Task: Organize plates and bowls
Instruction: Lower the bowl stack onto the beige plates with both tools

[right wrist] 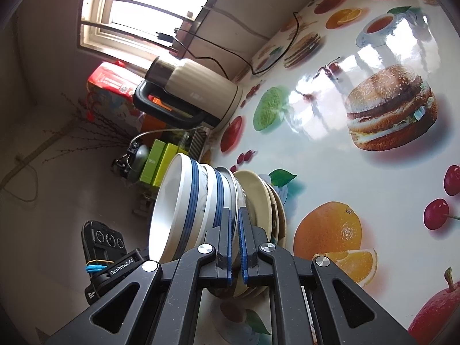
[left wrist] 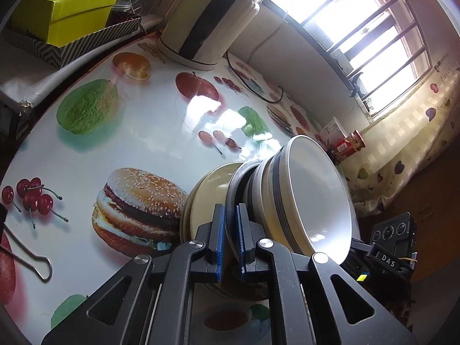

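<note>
A stack of dishes stands on the fruit-print table (left wrist: pixel 115 132). Several cream plates (left wrist: pixel 205 198) (right wrist: pixel 256 198) lie at the bottom, a thin metal plate (left wrist: pixel 234 184) (right wrist: pixel 230 181) lies on them, and white bowls with blue bands (left wrist: pixel 316 198) (right wrist: pixel 175 201) are nested on top. My left gripper (left wrist: pixel 230 218) is shut on the metal plate's rim. From the opposite side, my right gripper (right wrist: pixel 235 218) is shut on the same rim. Each wrist view shows the other gripper's camera block beyond the stack (left wrist: pixel 394 238) (right wrist: pixel 106 241).
A cream electric kettle (left wrist: pixel 201 23) (right wrist: pixel 189 97) stands at the table's far edge with a black cable (left wrist: pixel 253 89) trailing from it. Green boxes (left wrist: pixel 72 14) sit beside the table. A red jar (left wrist: pixel 349 145) and a metal clip (left wrist: pixel 31 256) are near the edges.
</note>
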